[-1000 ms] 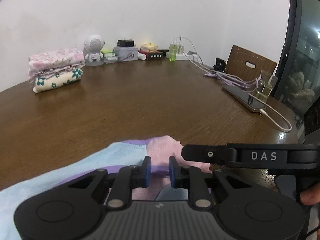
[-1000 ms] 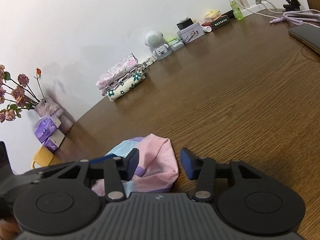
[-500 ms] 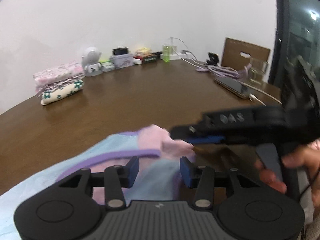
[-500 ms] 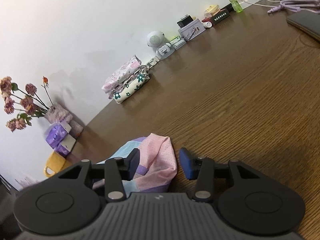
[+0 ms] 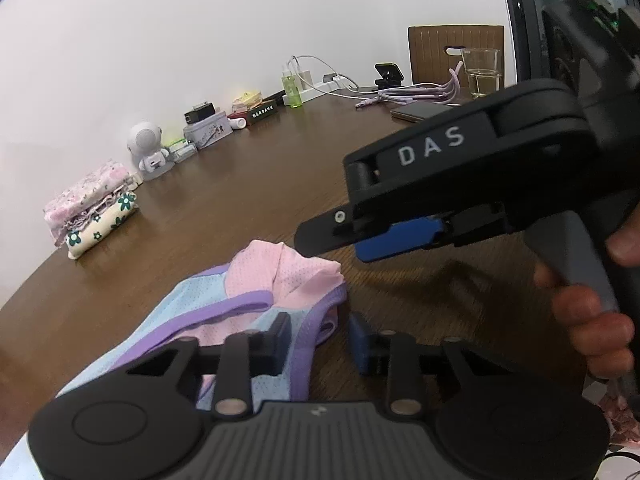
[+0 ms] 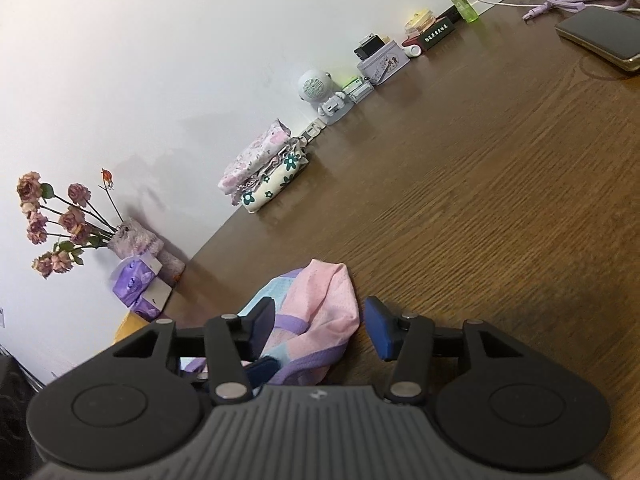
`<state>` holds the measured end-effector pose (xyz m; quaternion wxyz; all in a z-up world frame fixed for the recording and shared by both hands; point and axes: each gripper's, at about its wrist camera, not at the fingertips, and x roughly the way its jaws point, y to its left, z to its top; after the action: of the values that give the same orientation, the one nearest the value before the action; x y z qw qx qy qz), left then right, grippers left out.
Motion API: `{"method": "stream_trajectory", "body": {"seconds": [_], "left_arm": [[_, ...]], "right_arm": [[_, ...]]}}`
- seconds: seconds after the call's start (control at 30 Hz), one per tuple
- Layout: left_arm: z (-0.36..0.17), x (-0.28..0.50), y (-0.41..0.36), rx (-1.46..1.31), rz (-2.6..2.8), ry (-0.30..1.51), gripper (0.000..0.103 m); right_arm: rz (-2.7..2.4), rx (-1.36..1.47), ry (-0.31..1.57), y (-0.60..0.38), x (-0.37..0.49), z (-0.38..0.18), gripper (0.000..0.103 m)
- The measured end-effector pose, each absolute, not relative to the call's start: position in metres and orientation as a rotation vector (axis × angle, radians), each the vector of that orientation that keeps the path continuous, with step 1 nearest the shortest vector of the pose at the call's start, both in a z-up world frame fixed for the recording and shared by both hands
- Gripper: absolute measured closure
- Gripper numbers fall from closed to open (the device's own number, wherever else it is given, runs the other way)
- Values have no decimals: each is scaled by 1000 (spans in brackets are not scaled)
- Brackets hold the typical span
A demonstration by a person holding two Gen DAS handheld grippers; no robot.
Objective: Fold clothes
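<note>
On the brown wooden table [image 6: 500, 208] (white wall behind), both grippers straddle the pastel garment [image 5: 256, 292], unclamped.

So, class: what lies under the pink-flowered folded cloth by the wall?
Under the pink-flowered cloth lies a cream cloth with dark green flowers, resting on the table. Anything folded between them is hidden.
</note>
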<state>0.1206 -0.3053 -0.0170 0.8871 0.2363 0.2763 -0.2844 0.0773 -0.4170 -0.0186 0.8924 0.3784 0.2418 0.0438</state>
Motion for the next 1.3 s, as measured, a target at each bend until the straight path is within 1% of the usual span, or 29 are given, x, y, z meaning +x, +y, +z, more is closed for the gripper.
{"method": "stream_trajectory", "body": {"seconds": [0.07, 0.13, 0.27, 0.63, 0.73, 0.83, 0.9, 0.97, 1.0, 1.03, 1.1, 1.17, 1.3], "left_arm": [[-18, 121, -306, 491, -593, 576, 90], [-18, 124, -304, 468, -586, 578, 98], [-15, 127, -297, 411, -583, 582, 99], [-7, 129, -287, 307, -577, 565, 100], [-6, 128, -286, 301, -574, 560, 100], [-6, 127, -287, 294, -568, 559, 100], [-7, 127, -287, 295, -569, 564, 100], [-8, 127, -288, 293, -571, 573, 97], [-8, 127, -288, 296, -569, 578, 94], [-8, 126, -288, 299, -565, 577, 90], [-7, 124, -289, 323, -565, 560, 90], [-8, 123, -291, 339, -568, 562, 88], [-11, 127, -294, 346, -559, 578, 87]], "right_arm": [[98, 794, 505, -417, 76, -19, 53], [108, 803, 510, -416, 76, -19, 53], [123, 824, 520, -414, 77, -21, 53], [110, 875, 535, -406, 82, -24, 53], [115, 886, 549, -404, 88, -25, 59], [106, 894, 563, -403, 92, -27, 68], [112, 903, 568, -403, 93, -28, 83], [115, 894, 566, -401, 94, -27, 92], [113, 888, 564, -400, 93, -27, 94], [111, 881, 563, -399, 93, -26, 95], [107, 875, 563, -399, 94, -25, 96], [105, 875, 563, -399, 94, -25, 96], [108, 871, 560, -398, 93, -23, 96]]}}
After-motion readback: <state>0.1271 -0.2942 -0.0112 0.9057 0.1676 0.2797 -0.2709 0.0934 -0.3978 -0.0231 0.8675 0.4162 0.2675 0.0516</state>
